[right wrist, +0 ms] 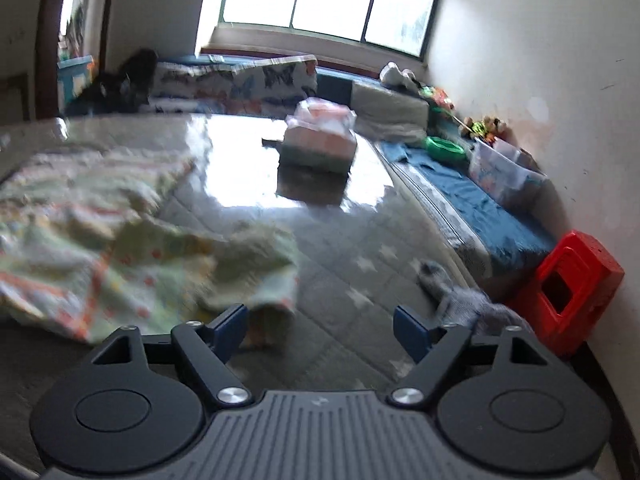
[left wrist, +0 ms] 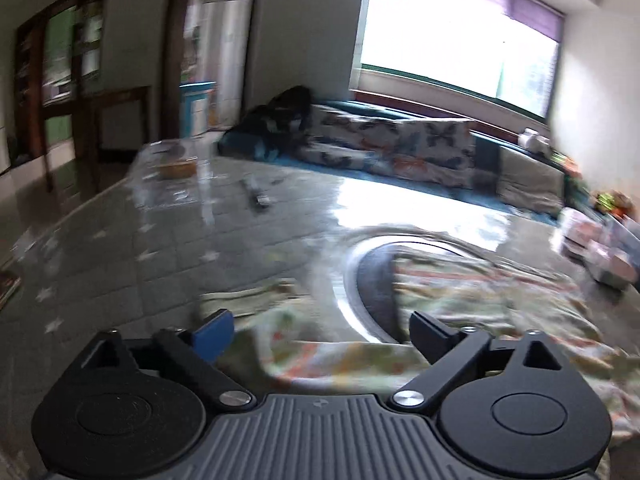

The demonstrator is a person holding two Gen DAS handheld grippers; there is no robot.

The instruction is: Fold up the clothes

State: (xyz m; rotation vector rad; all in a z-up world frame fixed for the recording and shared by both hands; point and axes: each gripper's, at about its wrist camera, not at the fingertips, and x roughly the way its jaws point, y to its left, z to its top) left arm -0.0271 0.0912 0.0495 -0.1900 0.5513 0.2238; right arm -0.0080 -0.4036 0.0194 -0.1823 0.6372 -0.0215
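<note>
A light green garment [left wrist: 460, 292] with orange prints lies crumpled on the glossy grey table [left wrist: 160, 248]. It partly covers a round metal-rimmed inset [left wrist: 352, 280] in the tabletop. My left gripper [left wrist: 320, 334] is open wide just above the garment's near edge; the cloth shows in the gap, but neither pad presses on it. In the right wrist view the same garment [right wrist: 100, 232] fills the left side. My right gripper [right wrist: 320, 326] stands open over the bare table [right wrist: 340, 248], with a corner of the cloth by its left finger [right wrist: 234, 324]. Both views are blurred.
A wrapped box [right wrist: 320, 136] stands on the far table. A grey cloth [right wrist: 460, 292] hangs at the right edge beside a red stool [right wrist: 568, 284]. A bench with butterfly cushions [left wrist: 400, 140] runs under the window. A small dark object [left wrist: 258, 196] lies on the far table.
</note>
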